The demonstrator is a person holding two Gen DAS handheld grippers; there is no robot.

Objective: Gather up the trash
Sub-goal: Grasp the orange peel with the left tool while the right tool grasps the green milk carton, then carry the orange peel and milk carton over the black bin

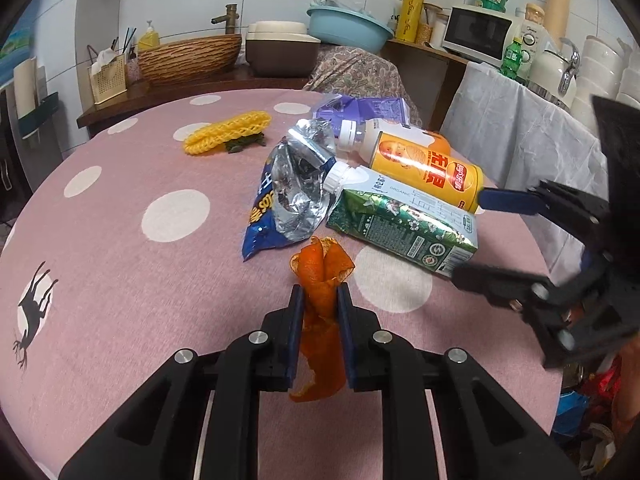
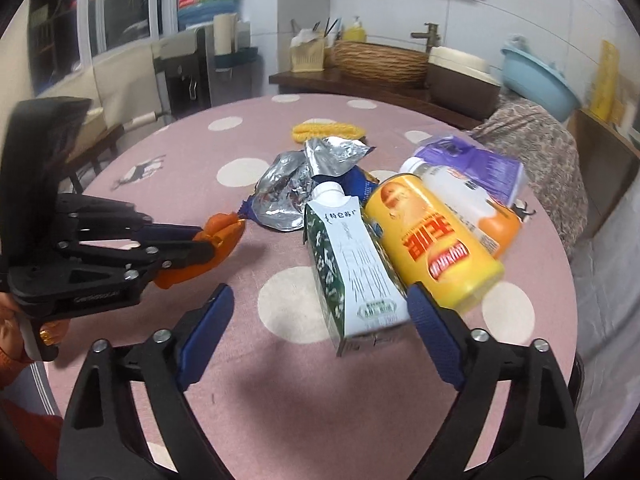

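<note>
Left gripper (image 1: 319, 300) clamped on orange peel (image 1: 320, 276), right gripper (image 2: 320, 320) spread wide at carton (image 2: 352, 264) base, one can (image 2: 432, 240), one bottle (image 2: 468, 196), two bags heaped mid-table (image 1: 120, 300), near edge bare.

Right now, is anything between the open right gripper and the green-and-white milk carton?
Nothing visible. The right gripper is open, its blue pads flanking the base of the green-and-white milk carton. The yellow chip can lies against the carton's right side, crowding the right finger.
</note>
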